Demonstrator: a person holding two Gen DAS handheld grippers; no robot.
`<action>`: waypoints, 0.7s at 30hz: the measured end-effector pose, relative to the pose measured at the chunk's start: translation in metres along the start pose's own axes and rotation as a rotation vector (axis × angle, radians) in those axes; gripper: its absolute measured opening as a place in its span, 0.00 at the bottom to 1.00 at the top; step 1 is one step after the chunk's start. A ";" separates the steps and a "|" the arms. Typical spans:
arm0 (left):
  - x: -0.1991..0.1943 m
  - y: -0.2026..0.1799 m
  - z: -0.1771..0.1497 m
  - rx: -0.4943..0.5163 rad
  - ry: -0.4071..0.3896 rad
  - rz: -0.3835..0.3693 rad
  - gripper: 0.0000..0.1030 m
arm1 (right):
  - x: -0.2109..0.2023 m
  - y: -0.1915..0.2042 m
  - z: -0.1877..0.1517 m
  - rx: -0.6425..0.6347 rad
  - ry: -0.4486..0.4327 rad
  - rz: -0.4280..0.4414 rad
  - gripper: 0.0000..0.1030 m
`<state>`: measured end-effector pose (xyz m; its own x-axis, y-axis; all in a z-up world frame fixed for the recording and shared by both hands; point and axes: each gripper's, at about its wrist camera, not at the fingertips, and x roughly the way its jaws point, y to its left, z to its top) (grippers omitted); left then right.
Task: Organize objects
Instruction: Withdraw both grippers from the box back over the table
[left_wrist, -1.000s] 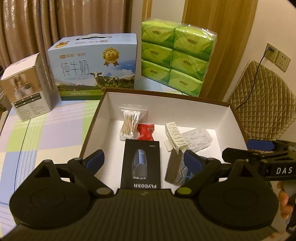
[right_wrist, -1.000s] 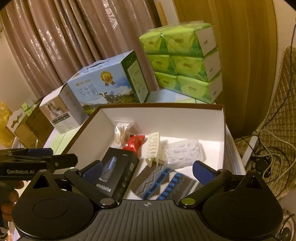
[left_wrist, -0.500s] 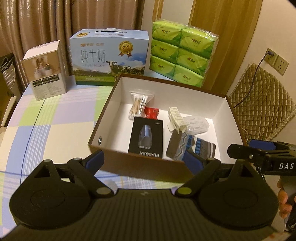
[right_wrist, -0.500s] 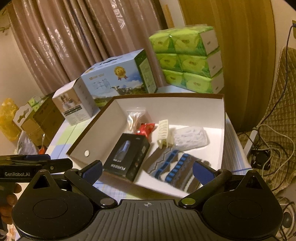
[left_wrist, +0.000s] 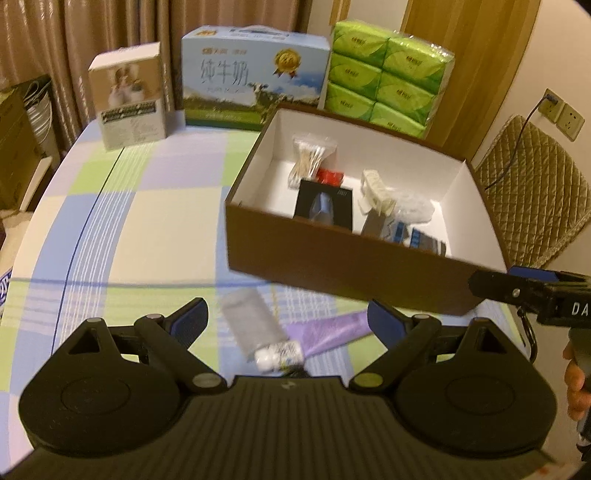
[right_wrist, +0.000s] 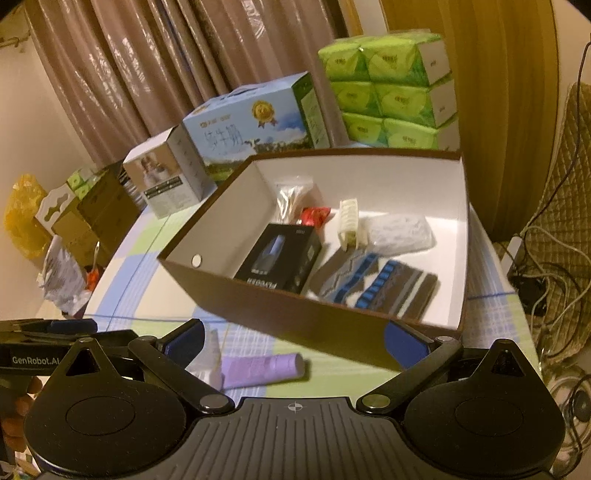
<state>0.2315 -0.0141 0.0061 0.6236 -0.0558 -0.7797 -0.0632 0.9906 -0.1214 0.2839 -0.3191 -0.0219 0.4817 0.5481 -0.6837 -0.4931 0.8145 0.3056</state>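
Both tongs pulled back from over the brown box since a second ago, so two loose items now show on the worktop just in front of it: a purple tube and a small grey-sleeved bottle. Left tongs and right tongs are both spread wide, holding nothing. Looks like the reach-for-next-item step; next move needs the left tongs dropped around the bottle or tube, clenched, then lifted over the box wall.
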 end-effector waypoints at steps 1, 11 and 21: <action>-0.001 0.003 -0.004 -0.001 0.005 0.007 0.88 | 0.001 0.001 -0.003 -0.001 0.004 0.001 0.98; -0.006 0.022 -0.040 -0.014 0.044 0.019 0.88 | 0.010 0.012 -0.030 -0.006 0.069 0.005 0.98; 0.003 0.028 -0.059 -0.021 0.089 0.028 0.88 | 0.022 0.018 -0.050 -0.010 0.129 0.001 0.98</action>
<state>0.1856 0.0066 -0.0355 0.5501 -0.0402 -0.8341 -0.0967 0.9891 -0.1114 0.2491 -0.3020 -0.0645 0.3845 0.5194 -0.7631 -0.5009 0.8118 0.3002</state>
